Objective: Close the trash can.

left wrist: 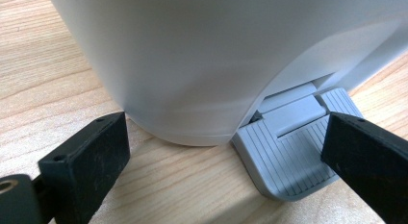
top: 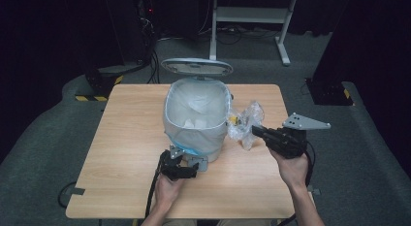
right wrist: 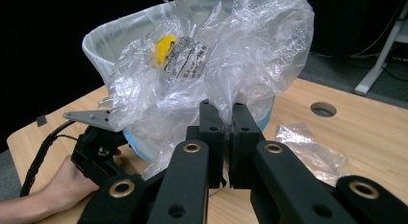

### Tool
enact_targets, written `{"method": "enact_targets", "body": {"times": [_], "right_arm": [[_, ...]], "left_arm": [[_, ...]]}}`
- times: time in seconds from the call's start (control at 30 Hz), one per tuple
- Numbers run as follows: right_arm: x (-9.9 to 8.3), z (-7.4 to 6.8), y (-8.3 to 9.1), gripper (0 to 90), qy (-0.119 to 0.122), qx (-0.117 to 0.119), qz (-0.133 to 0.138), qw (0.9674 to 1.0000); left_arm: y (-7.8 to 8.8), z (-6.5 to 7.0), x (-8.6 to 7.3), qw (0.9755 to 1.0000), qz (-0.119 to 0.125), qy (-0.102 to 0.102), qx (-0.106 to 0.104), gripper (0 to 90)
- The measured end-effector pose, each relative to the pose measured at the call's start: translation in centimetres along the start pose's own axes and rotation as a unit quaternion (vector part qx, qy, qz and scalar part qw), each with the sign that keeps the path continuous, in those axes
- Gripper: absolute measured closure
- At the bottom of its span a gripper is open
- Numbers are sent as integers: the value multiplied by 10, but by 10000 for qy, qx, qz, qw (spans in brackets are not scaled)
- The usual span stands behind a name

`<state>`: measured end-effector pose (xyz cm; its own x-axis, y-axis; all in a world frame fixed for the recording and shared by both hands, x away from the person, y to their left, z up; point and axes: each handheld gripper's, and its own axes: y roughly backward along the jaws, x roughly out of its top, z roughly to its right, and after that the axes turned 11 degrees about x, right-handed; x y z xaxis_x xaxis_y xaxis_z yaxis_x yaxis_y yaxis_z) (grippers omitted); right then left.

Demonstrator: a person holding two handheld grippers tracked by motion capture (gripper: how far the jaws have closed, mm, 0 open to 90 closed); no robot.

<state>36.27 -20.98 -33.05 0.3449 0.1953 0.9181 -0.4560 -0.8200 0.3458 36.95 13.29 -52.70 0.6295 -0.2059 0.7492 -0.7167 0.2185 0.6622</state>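
Observation:
A white pedal bin [top: 196, 117] lined with a clear bag stands mid-table, its lid [top: 196, 67] raised. At the bin's base my left gripper [top: 193, 168] stands open, jaws wide apart on either side of the bin's [left wrist: 192, 56] foot. One jaw lies over the edge of the grey pedal [left wrist: 284, 156]. To the right of the bin, my right gripper [top: 255, 131] is lifted off the table and shut on a crumpled clear plastic wrapper [top: 245, 120]. In the right gripper view the wrapper [right wrist: 211, 56], with a yellow spot and a printed label, billows above the closed jaws [right wrist: 223, 111].
The wooden table [top: 131, 138] has a round cable hole [right wrist: 323, 108] near its far edge. A second flat piece of clear plastic [right wrist: 310, 149] lies on the table beyond the right gripper. A white desk frame [top: 252, 15] stands on the floor behind.

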Motion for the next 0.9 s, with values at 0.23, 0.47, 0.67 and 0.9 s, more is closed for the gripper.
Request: {"method": "enact_targets", "body": {"times": [0.23, 0.47, 0.67, 0.9], "right_arm": [[11, -2, -3, 869, 75, 31, -31, 10000], [21, -2, -8, 869, 108, 94, -50, 9999], [28, 1, -15, 869, 63, 162, -62, 9998], [37, 1, -24, 868, 103, 174, -101, 9997]], "left_arm": [[0, -1, 0, 10000, -14, 19, -18, 31], [0, -1, 0, 10000, -23, 12, -15, 31], [0, -1, 0, 10000, -31, 17, -27, 31], [-1, -1, 0, 10000, -34, 21, -30, 31]]}}
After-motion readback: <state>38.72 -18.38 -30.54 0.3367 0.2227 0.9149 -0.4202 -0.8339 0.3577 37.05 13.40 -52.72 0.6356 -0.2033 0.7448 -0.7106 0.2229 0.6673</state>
